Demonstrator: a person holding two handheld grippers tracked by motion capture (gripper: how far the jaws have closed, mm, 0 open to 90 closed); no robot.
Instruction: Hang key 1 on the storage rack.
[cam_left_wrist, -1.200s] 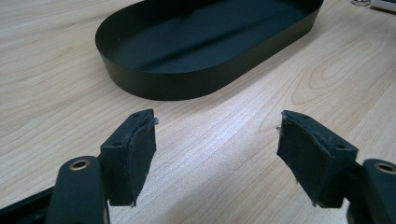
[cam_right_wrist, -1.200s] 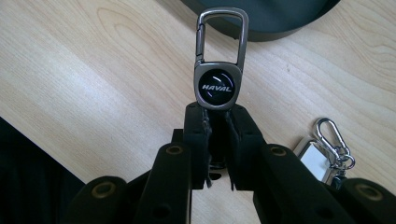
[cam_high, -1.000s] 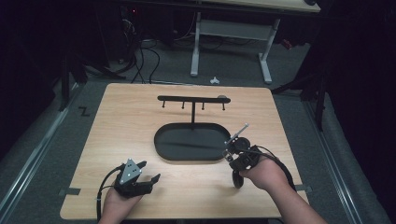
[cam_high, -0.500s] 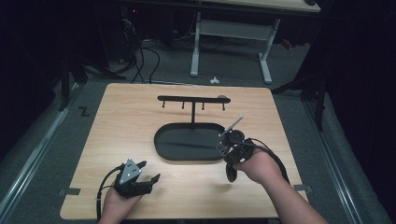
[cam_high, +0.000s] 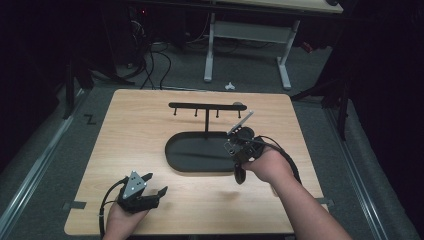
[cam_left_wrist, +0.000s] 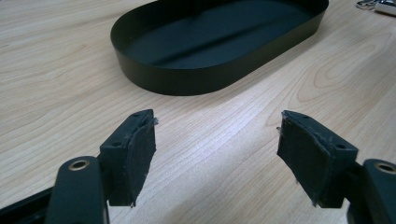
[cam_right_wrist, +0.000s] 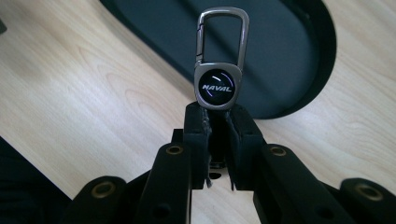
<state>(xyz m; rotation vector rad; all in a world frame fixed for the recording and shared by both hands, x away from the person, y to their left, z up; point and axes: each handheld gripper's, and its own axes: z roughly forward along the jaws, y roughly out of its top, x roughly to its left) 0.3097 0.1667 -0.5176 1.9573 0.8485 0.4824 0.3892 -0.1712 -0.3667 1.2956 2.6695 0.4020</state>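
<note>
Silver keyring clip (cam_right_wrist: 219, 70) (white "NAVAL" lettering), black tray (cam_high: 200, 161), pale woodgrain table (cam_high: 135, 135)

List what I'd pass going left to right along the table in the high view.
Left gripper, resting open near the front edge → black oval tray → right gripper, shut on a metal key clip.

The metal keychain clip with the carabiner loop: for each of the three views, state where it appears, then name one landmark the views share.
High view: the keychain clip sticks up from the right gripper, right of centre, above the black tray.
Left gripper view: I cannot make it out.
Right gripper view: top centre, pinched between the jaws.
Shared landmark: the black oval tray.
</note>
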